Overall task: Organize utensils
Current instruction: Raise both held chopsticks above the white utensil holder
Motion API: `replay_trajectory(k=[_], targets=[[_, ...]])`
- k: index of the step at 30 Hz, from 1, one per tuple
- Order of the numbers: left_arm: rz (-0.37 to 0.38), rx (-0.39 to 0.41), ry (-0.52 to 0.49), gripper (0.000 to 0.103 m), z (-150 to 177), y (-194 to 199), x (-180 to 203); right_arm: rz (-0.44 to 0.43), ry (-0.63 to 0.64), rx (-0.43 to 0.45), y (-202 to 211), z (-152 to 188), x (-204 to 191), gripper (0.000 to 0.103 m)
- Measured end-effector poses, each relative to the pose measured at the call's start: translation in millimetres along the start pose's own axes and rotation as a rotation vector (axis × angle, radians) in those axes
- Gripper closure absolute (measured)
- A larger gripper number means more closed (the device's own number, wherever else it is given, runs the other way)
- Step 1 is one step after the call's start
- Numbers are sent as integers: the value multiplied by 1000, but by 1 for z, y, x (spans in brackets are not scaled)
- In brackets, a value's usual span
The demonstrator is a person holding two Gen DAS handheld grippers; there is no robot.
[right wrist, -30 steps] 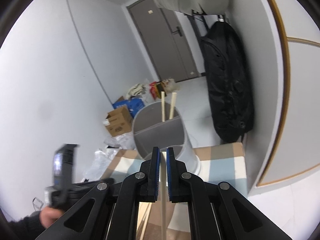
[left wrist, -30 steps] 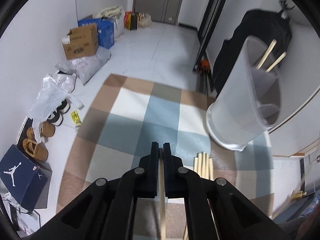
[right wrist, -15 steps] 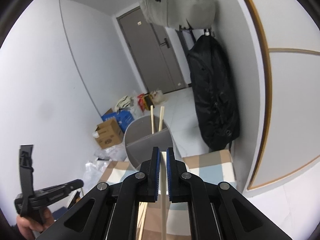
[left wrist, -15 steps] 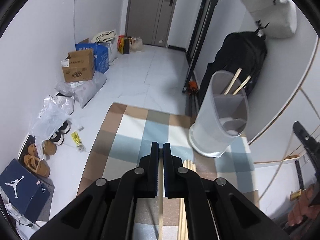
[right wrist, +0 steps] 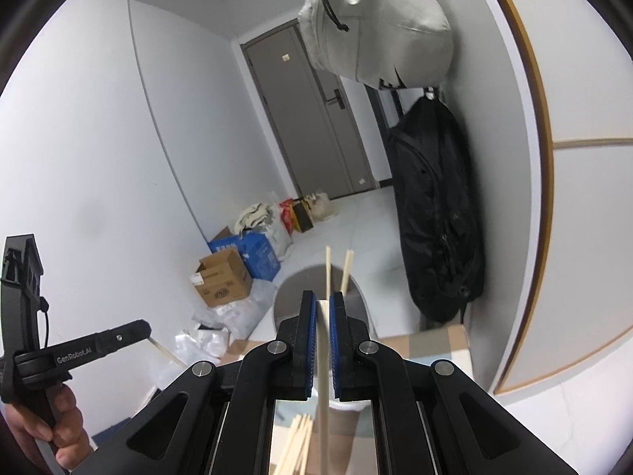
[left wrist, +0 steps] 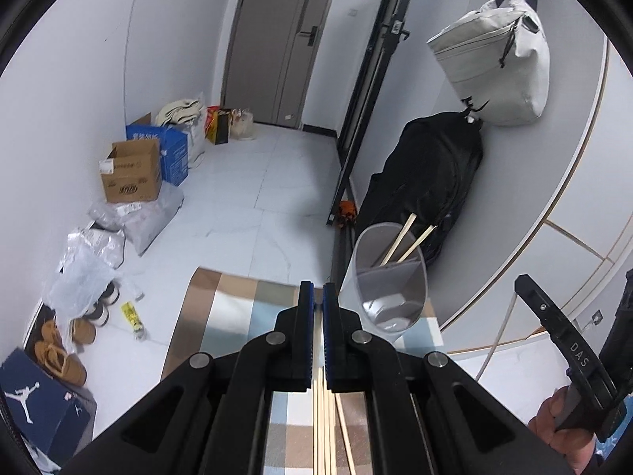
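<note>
Two chopsticks (left wrist: 399, 239) already stand in the clear holder (left wrist: 389, 277), each of the left gripper (left wrist: 317, 297) and right gripper (right wrist: 323, 308) pinches one chopstick, and more sticks (left wrist: 326, 427) wait on the mat (left wrist: 233, 316).

We face a narrow hall: white walls (left wrist: 71, 79), pale tiled floor (left wrist: 253, 198), grey door (left wrist: 277, 39) far ahead. Left of the gripper, boxes (left wrist: 130, 176), plastic bags (left wrist: 138, 217) and shoes (left wrist: 59, 352) line the wall. Right and ahead, a black bag (left wrist: 427, 182) leans on the curved wall; a grey bag (left wrist: 494, 63) hangs above it. Below us, a checked rug (left wrist: 233, 316).
</note>
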State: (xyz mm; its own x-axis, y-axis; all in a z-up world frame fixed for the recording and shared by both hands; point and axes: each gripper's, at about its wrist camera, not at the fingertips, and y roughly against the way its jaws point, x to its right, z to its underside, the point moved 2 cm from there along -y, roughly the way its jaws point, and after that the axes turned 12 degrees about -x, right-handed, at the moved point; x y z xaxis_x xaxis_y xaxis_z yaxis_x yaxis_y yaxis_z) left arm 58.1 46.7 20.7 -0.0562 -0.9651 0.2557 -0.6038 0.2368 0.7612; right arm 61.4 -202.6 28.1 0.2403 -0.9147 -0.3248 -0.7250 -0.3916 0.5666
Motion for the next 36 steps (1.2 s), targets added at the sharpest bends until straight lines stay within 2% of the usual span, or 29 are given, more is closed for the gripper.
replay_trajectory(k=[11,20,28,36], targets=[[53,13,-50,103,-34,17,20,-31,22,46,-1,-46,-10,97],[110,46,-84,103,-76,35,44,-43,61,128,-4,-103,-20,97],[107,43,-111,103,-103,19,51,-38,46,189,-41,-139,-21,97],[88,11,-140,103,-111,-10,46,-39,-34,208,-95,-146,-6,97]])
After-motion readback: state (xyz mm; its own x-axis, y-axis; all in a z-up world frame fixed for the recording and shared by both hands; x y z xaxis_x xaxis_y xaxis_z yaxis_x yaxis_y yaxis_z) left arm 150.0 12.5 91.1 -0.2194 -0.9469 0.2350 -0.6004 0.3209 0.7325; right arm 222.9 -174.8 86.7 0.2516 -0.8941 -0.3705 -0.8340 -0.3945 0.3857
